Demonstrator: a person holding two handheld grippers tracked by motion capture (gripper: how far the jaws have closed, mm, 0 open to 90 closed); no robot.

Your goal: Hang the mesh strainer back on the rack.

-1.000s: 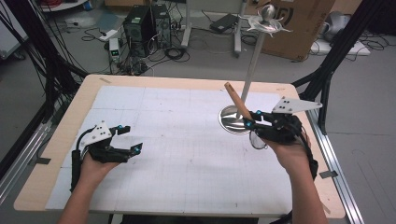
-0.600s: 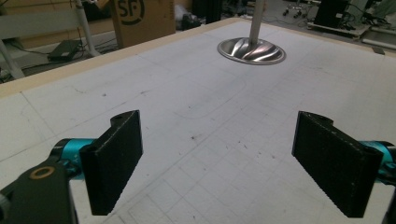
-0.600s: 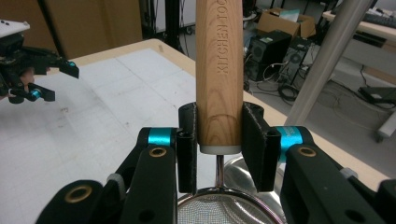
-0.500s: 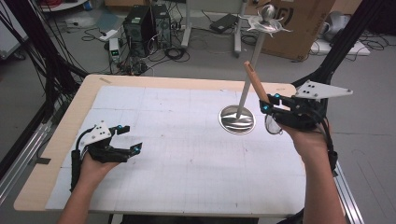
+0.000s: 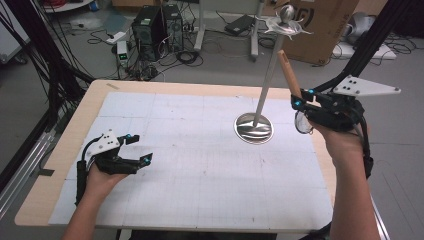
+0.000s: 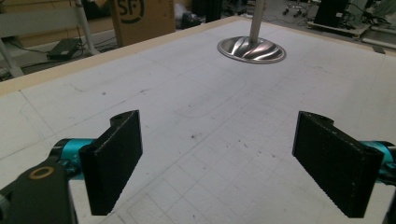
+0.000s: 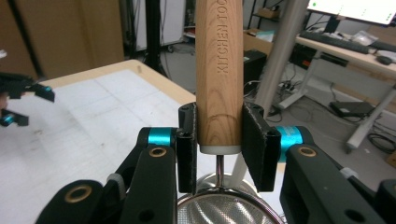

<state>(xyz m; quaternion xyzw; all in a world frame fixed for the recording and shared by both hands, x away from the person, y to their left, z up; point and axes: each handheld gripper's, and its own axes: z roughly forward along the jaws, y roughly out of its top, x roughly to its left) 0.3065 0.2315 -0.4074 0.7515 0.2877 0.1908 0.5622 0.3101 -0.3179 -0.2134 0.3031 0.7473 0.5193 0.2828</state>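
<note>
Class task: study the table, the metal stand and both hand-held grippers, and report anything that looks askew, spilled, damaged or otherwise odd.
Nothing is spilled or broken. The stand sits upright on the table. The right hand-held gripper clamps a small strainer by its wooden handle, handle up and mesh hanging below. The left hand-held gripper rests open and empty.

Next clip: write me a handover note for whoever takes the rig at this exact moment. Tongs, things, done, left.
Right tongs: shut on the strainer's wooden handle, held off the table beside the metal stand, mesh bowl hanging below.
Left tongs: open, holding nothing, low over the white mat.
Done: strainer picked up.
Left: probably hanging it on the stand's top hooks; that is a guess.
</note>
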